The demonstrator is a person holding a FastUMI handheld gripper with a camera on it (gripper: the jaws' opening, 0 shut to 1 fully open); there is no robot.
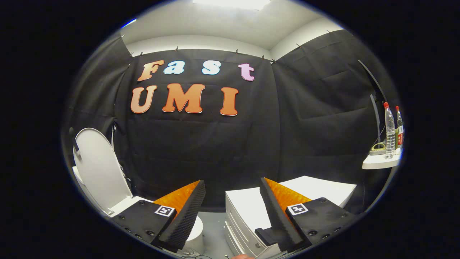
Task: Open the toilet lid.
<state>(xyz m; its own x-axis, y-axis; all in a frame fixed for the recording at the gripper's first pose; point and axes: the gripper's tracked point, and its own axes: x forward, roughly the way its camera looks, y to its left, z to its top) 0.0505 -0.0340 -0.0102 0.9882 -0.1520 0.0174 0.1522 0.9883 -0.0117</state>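
Gripper [233, 201]: jaws spread wide, nothing between them, pointing at the booth wall. Toilet lid [99, 169] stands upright off to the left of the left finger, well apart from it, leaning back at its hinge; a strip of the toilet [124, 205] rim shows below it. Judgement: lid is already raised, so the task looks done or nearly so; only backing away remains. Beyond the right finger sits a white drawer cabinet [244, 212]. Far right, a small shelf [379, 162] carries plastic bottles [390, 131] and possibly a tape roll; too small to confirm.
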